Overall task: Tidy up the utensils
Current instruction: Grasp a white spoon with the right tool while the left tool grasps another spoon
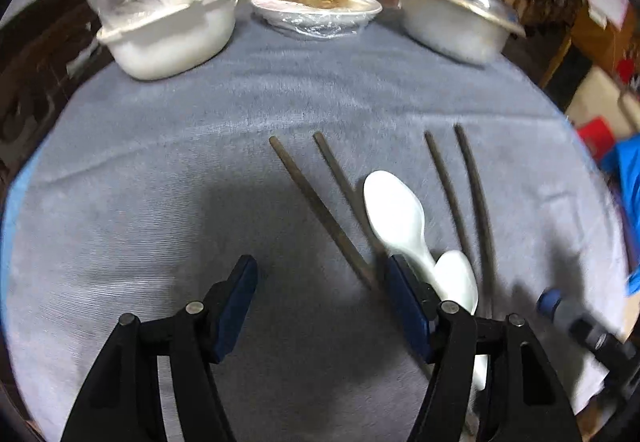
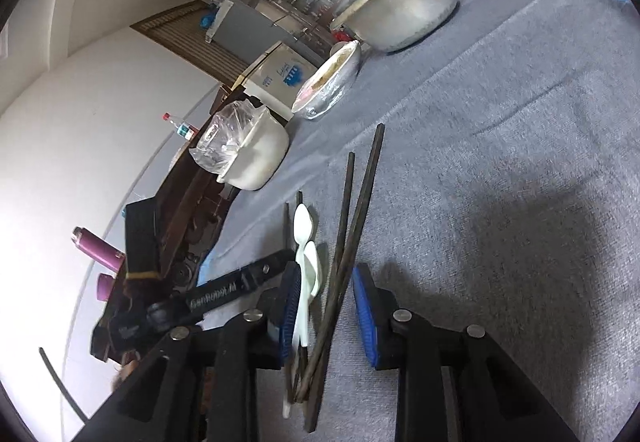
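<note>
Grey-blue cloth [image 1: 200, 146] covers the whole table, a little rumpled, with a brighter blue edge showing at the left of the left wrist view. Along the top of that view stand three dishes: a white pot wrapped in clear plastic [image 1: 168, 22] at upper left, a film-covered plate of food [image 1: 316, 6] in the middle, and a metal pot with a lid [image 1: 456, 14] at upper right.

Lower down lie the utensils. A left pair of dark chopsticks [image 1: 316, 206] splays apart toward the top of the frame, and a right pair of chopsticks [image 1: 464, 194] runs nearly parallel, right of centre. Between the pairs sit two white ceramic spoons [image 1: 396, 214], one overlapping the other.

At the bottom of the frame the left gripper [image 1: 320, 306] hangs wide open with nothing between its blue pads; its right finger sits just beside the spoons and the lower ends of the left pair.

From the right wrist view, the right gripper [image 2: 326, 310] is also spread, its fingers on either side of the right pair of chopsticks [image 2: 352, 238], not closed on them. The spoons [image 2: 306, 254] lie just left of that pair, beside the left pad.
</note>
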Demonstrator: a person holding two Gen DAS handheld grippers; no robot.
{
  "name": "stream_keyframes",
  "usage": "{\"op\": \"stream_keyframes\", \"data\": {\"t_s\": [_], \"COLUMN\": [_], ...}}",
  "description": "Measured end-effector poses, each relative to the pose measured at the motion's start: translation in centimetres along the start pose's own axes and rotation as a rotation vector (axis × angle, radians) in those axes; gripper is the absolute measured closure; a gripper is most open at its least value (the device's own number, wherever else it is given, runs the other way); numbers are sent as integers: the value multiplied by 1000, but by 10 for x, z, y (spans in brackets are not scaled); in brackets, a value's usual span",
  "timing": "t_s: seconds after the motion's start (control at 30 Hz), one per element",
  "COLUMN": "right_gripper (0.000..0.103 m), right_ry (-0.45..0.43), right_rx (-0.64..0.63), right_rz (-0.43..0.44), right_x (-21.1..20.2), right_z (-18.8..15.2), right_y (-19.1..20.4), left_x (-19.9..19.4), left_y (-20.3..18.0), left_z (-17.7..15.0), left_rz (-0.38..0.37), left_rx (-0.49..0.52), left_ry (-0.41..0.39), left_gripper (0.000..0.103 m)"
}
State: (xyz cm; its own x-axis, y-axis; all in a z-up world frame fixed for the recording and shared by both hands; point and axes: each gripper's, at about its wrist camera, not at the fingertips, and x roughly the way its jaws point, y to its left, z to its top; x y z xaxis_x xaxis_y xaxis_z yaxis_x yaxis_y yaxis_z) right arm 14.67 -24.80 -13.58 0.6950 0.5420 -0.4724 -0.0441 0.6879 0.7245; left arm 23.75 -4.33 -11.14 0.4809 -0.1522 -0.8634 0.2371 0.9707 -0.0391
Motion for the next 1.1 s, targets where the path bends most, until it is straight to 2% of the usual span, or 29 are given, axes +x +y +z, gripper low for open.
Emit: {"op": "stream_keyframes", "data": {"t_s": [0.07,0.2,0.43,0.63,0.7,0.83,0.93,1.0,1.1], "right_gripper": [74,74,74,74,73,71,72,95,100], "right_ry": [-6,-4,40,210,254,355,401,407,365], "right_rx": [-8,-28,-152,-237,-251,-257,-279,-311,-346], "right_rz": [19,39,81,42,-26,-78,-63,-52,-64], "right_x": [-1,0,20,75,92,123,138,142,140], "right_z": [0,1,8,52,63,72,68,66,62], "right_y": [1,5,34,57,58,52,51,56,58], "left_x": [-1,-12,-38,-44,-43,-37,-35,-35,-34], "left_y": [2,19,50,63,64,65,64,63,61], "left_z": [-5,-15,-6,-8,-11,-16,-19,-20,-21], "left_rz": [44,37,-30,-20,-46,-83,-103,-111,-121], "left_rx": [43,48,-61,-45,-38,-41,-52,-55,-55], "left_ry": [19,58,-19,-30,-20,6,21,27,28], "left_gripper": [33,35,35,35,35,35,35,35,35]}}
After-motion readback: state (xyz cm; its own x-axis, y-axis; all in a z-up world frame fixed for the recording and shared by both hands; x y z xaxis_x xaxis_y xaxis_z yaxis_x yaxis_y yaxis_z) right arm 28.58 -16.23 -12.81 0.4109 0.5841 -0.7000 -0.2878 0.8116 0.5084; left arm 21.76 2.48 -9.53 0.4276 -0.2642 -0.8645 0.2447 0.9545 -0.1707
